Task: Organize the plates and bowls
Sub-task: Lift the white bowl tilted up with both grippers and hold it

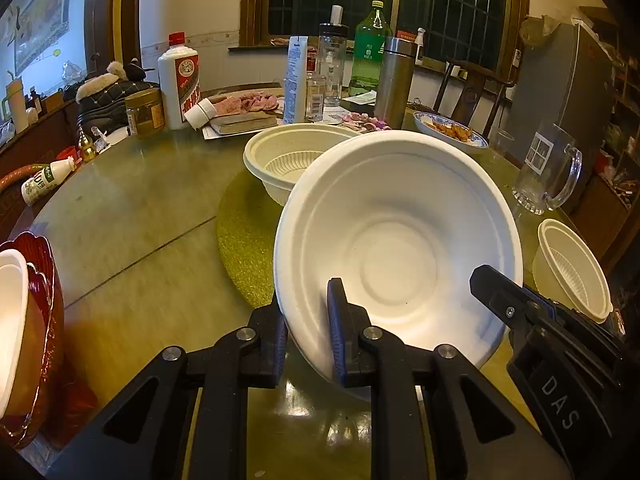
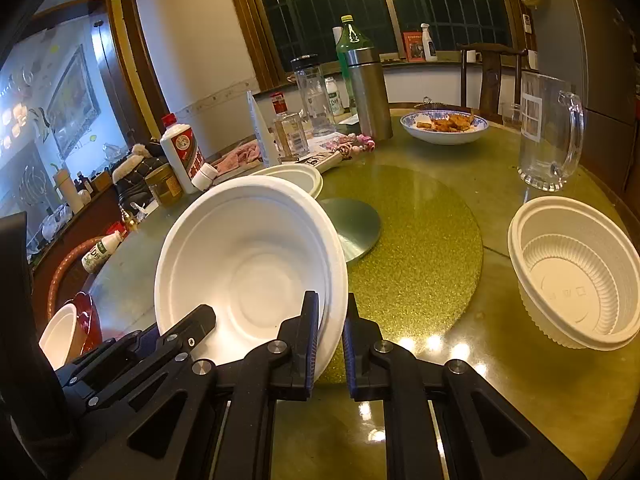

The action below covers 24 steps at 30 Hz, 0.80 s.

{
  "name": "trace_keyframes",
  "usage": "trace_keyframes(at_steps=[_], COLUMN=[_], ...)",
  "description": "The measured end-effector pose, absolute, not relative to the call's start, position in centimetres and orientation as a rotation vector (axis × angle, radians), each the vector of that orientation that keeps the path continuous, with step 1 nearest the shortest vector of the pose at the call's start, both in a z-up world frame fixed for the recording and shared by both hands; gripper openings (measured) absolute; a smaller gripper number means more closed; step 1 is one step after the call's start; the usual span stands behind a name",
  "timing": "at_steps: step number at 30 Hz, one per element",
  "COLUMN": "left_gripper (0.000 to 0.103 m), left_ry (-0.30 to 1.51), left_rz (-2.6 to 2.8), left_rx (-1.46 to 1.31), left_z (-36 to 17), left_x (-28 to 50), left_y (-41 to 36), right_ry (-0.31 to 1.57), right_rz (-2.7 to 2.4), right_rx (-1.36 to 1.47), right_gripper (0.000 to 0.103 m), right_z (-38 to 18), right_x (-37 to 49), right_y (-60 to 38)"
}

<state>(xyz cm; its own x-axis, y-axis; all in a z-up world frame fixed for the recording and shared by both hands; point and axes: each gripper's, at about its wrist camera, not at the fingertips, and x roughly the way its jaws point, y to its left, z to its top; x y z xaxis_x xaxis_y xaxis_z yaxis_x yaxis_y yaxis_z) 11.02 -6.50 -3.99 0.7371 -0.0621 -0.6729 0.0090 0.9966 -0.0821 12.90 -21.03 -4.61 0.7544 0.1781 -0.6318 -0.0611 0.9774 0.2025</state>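
Note:
Both grippers hold one white paper bowl [image 1: 400, 248] [image 2: 248, 260], tilted up on edge above the table. My left gripper [image 1: 308, 320] is shut on its left rim, and my right gripper [image 2: 331, 312] is shut on its right rim. Each gripper also shows in the other view: the right gripper [image 1: 496, 288] and the left gripper [image 2: 200, 320]. A ribbed cream bowl [image 1: 292, 160] [image 2: 296, 178] stands behind on the gold turntable [image 2: 420, 248]. A second ribbed bowl [image 1: 572, 268] [image 2: 576, 268] sits at the right. A red plate [image 1: 44, 320] [image 2: 86, 312] at the left carries another white bowl.
A glass pitcher [image 1: 548, 168] [image 2: 548, 136] stands at the right. A blue-patterned dish of food [image 1: 448, 130] [image 2: 444, 126], a steel thermos [image 1: 394, 80] [image 2: 370, 96] and several bottles and jars crowd the far side of the round table [image 1: 132, 216].

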Motion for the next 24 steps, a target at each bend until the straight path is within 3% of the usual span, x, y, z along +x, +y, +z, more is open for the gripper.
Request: trace_keyframes(at_steps=[24], left_gripper=[0.017], left_ry=[0.700], left_rz=[-0.031], left_rx=[-0.062], left_z=[-3.87], left_x=[10.71], left_y=[-6.85], right_ry=[0.680], right_rz=[0.138], right_rx=[0.175], right_gripper=[0.010], right_z=[-4.35], right_x=[12.59], right_y=[-21.02])
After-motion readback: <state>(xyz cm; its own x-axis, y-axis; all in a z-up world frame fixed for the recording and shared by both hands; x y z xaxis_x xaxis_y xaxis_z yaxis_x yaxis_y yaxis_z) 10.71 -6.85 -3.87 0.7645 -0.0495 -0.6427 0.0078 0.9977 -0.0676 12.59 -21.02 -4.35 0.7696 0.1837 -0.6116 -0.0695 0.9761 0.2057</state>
